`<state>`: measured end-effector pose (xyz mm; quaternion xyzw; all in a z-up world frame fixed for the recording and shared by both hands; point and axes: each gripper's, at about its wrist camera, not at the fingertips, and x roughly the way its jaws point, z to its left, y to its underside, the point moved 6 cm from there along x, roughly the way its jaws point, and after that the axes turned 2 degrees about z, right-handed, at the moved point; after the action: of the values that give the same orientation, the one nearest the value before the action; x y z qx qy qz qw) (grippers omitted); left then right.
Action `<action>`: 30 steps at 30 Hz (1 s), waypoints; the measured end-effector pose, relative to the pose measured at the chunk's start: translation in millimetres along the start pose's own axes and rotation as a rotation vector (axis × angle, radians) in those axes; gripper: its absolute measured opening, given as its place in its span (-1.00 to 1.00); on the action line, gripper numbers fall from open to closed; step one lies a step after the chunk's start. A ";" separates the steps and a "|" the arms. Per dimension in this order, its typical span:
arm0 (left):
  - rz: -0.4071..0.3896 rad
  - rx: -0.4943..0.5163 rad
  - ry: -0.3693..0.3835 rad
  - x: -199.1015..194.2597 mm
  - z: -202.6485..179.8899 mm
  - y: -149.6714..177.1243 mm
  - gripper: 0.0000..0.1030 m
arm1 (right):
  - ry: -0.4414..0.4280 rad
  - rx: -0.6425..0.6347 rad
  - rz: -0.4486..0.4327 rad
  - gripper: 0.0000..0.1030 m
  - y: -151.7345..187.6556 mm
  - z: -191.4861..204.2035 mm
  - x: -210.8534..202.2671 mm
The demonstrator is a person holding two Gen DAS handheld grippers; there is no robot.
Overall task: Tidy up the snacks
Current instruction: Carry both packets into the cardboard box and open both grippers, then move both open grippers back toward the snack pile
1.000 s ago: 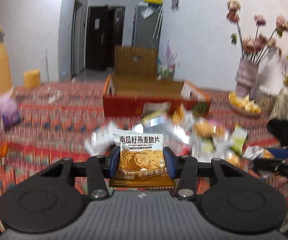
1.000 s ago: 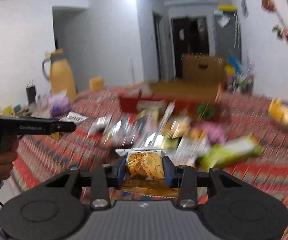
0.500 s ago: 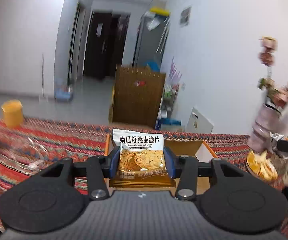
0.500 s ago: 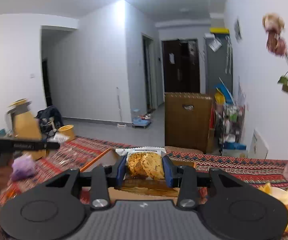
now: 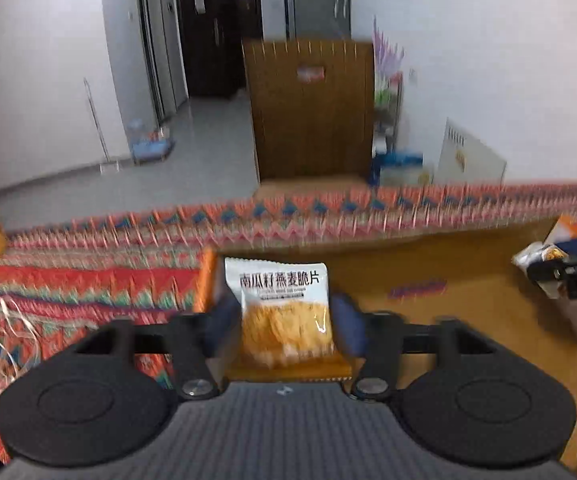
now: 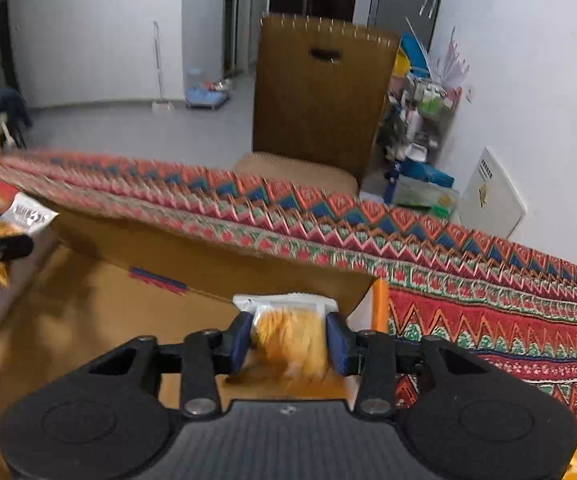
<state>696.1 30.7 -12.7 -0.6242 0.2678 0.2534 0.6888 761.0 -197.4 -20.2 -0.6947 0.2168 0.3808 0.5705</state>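
Left gripper (image 5: 284, 320): jaws opening, oat crisp packet (image 5: 282, 304) between, over cardboard box (image 5: 468, 264) left wall. Right gripper (image 6: 288, 336): opening, second packet (image 6: 288, 320) between pads, near right wall.

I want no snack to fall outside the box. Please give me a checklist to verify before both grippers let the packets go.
1. Left packet over the cardboard box: ok, the box floor shows behind it.
2. Left gripper release: ok, its jaws are opening and gaps show beside the packet.
3. Right packet over the box: cannot tell, it hangs close to the box's right corner.
4. Right gripper release: not ok yet, the jaws are only beginning to open and the pads touch the packet.
5. Grippers clear of each other: ok, they hang apart over opposite ends of the box.
6. Picture sharp enough to judge the drop: not ok, both views are blurred.
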 end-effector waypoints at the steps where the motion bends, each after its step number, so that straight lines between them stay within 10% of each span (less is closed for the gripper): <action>1: -0.019 0.019 -0.003 -4.4 -2.8 0.7 0.51 | -0.010 -0.025 0.012 0.01 1.5 3.9 3.5; 4: -0.118 0.074 -0.004 -19.4 -12.1 1.8 0.85 | 0.007 -0.098 -0.016 0.65 2.3 18.2 -0.8; 14: -0.157 -0.001 0.018 -47.4 8.4 -7.3 0.90 | 0.015 -0.061 -0.111 0.67 2.1 15.9 -40.5; 30: -0.280 -0.113 0.144 -303.1 25.8 -19.2 1.00 | -0.061 0.032 -0.328 1.00 28.2 3.6 -297.5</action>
<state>489.9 50.1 210.8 -0.7096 0.2123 0.1239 0.6603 556.0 -240.8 192.9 -0.6998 0.0891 0.2997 0.6423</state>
